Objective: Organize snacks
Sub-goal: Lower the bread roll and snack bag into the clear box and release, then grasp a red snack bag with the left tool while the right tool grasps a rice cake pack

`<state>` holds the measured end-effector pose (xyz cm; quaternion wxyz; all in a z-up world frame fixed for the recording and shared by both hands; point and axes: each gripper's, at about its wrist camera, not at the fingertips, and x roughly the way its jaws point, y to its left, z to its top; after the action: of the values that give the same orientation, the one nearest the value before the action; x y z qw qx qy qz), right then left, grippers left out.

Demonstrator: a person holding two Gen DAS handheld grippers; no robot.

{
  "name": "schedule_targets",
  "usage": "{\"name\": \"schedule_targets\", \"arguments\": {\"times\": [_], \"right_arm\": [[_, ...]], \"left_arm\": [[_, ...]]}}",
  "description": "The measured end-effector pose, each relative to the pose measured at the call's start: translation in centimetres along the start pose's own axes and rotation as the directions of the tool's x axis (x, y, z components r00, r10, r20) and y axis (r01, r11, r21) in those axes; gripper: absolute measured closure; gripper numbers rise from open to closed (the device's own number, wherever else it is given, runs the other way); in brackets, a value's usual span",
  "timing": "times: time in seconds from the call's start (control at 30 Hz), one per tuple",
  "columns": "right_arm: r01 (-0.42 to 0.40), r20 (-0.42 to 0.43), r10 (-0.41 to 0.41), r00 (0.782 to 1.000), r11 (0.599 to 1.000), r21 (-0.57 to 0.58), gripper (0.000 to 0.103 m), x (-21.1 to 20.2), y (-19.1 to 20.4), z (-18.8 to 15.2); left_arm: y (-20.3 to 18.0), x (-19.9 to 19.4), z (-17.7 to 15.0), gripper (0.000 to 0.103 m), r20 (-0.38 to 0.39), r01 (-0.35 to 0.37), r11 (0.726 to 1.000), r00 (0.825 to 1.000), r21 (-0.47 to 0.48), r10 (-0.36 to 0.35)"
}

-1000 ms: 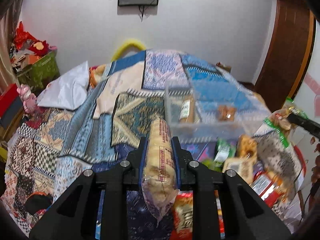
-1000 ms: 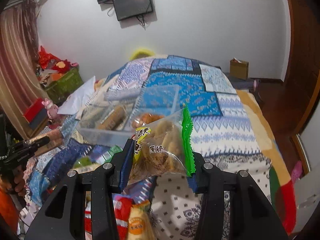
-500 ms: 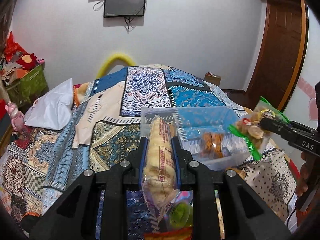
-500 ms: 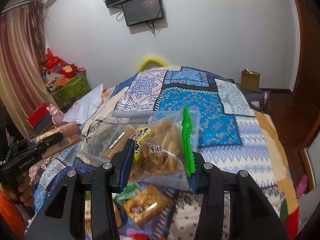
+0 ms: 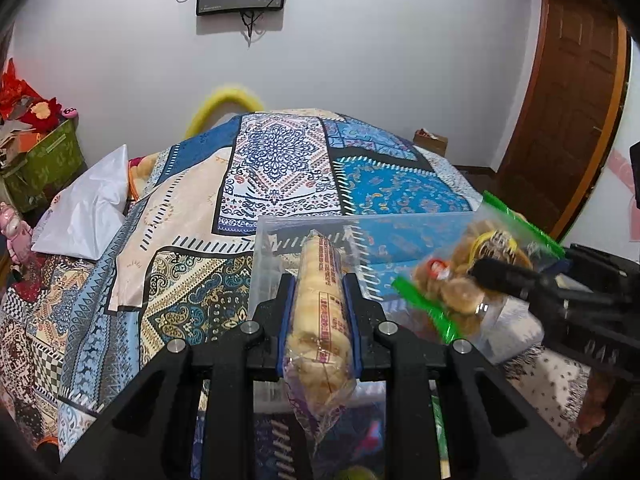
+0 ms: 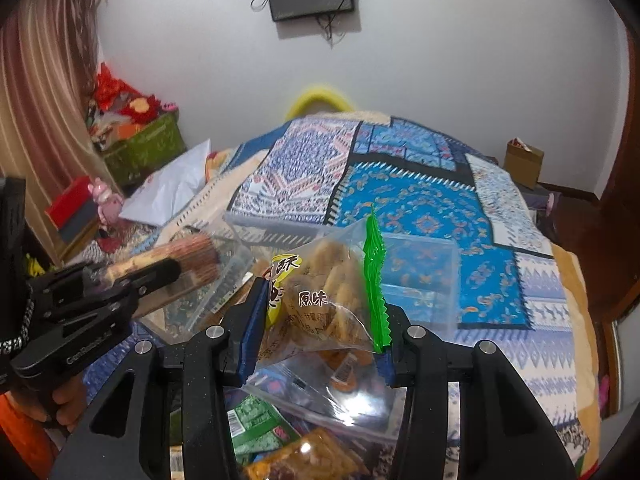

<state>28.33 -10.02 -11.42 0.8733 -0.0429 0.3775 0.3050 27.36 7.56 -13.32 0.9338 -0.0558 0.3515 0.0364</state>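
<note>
My left gripper (image 5: 319, 300) is shut on a long clear sleeve of round biscuits (image 5: 320, 320), held lengthwise over the near left end of a clear plastic bin (image 5: 264, 264). My right gripper (image 6: 318, 308) is shut on a clear bag of fried twists with green edges (image 6: 324, 300), held over the same bin (image 6: 420, 280). The right gripper and its bag also show in the left wrist view (image 5: 460, 284), blurred. The left gripper with the sleeve shows in the right wrist view (image 6: 132, 276).
The bin sits on a patchwork blanket (image 5: 280, 160) on a bed. Loose snack packets lie in front of the bin (image 6: 260, 420). A white pillow (image 5: 88, 208) is at the left, a wooden door (image 5: 568, 120) at the right.
Both grippers have moved forward with their snacks, from above the loose packets to over the clear bin. The bin looms larger and closer in both views.
</note>
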Motion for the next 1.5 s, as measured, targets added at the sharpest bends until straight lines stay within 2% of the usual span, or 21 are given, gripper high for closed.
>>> {"name": "schedule_targets", "arguments": {"times": [0.07, 0.4, 0.6, 0.7, 0.83, 1.17, 1.23, 1.5], "right_arm": [[-0.018, -0.016, 0.018, 1.000, 1.000, 0.005, 0.060, 0.9, 0.2, 0.0], [-0.038, -0.105, 0.038, 0.994, 0.999, -0.002, 0.060, 4.4, 0.7, -0.6], [-0.019, -0.145, 0.017, 0.989, 1.000, -0.019, 0.058, 4.9, 0.7, -1.1], [-0.012, -0.151, 0.011, 0.989, 1.000, -0.011, 0.057, 4.7, 0.4, -1.3], [-0.021, -0.142, 0.024, 0.990, 0.999, 0.025, 0.049, 3.7, -0.2, -1.2], [0.018, -0.050, -0.017, 0.999, 1.000, 0.004, 0.045, -2.0, -0.3, -1.1], [0.032, -0.025, -0.032, 0.999, 0.999, -0.004, 0.041, -3.5, -0.1, -1.2], [0.060, 0.044, -0.060, 0.997, 0.998, -0.002, 0.036, -8.7, 0.1, -3.1]], "left_arm": [[0.0, 0.9, 0.0, 0.080, -0.005, -0.027, 1.000, 1.000, 0.006, 0.027], [0.2, 3.4, -0.7, 0.080, -0.045, -0.048, 0.999, 0.998, 0.012, 0.049], [0.7, 4.2, -1.3, 0.079, -0.093, -0.029, 0.999, 0.995, -0.014, 0.027], [0.8, 3.8, -1.5, 0.074, -0.096, -0.016, 1.000, 0.995, -0.023, 0.014], [0.7, 2.5, -1.5, 0.065, -0.087, -0.005, 1.000, 0.996, -0.020, 0.004], [0.6, -3.8, -1.3, 0.047, -0.021, -0.001, 1.000, 1.000, -0.004, 0.001], [0.7, -5.3, -1.5, 0.043, -0.007, -0.007, 1.000, 1.000, 0.002, 0.007], [1.2, -10.2, -4.0, 0.038, -0.006, -0.015, 1.000, 1.000, 0.011, 0.015]]}}
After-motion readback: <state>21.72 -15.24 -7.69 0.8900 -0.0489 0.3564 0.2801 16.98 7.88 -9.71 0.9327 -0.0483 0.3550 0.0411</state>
